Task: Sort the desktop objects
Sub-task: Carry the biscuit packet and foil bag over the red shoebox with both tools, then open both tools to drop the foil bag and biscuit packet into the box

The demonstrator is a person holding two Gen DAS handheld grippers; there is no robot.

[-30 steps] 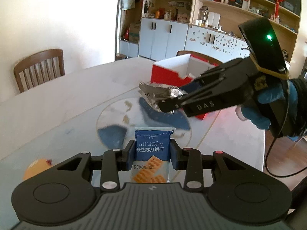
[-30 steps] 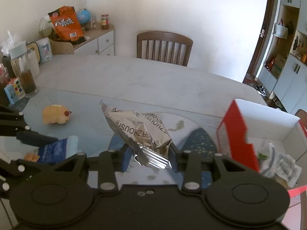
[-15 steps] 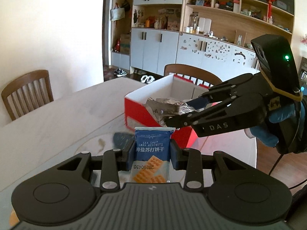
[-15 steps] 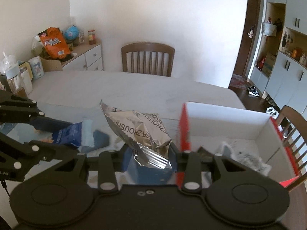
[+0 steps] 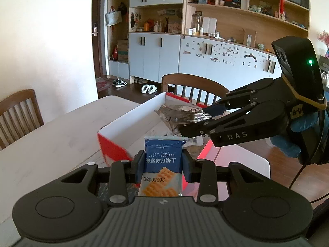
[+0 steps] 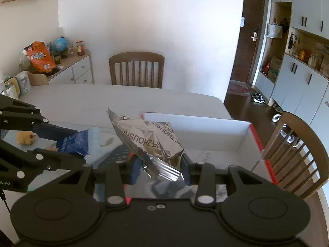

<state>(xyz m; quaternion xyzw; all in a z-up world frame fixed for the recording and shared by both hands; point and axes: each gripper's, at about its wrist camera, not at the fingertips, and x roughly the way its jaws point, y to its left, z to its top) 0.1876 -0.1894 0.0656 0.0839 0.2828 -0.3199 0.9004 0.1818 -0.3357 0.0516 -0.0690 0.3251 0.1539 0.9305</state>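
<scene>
Chair [image 5: 195,88] just behind box [image 5: 131,119]

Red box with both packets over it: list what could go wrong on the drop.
1. The silver packet is pinched only by its crimped bottom edge in the right gripper; it leans left and may tumble toward the box wall rather than inside.
2. The biscuit packet, held by the left gripper, looks to be near the box's front edge, so an early release could land it on the table.
3. The grippers are close together and could collide.
</scene>
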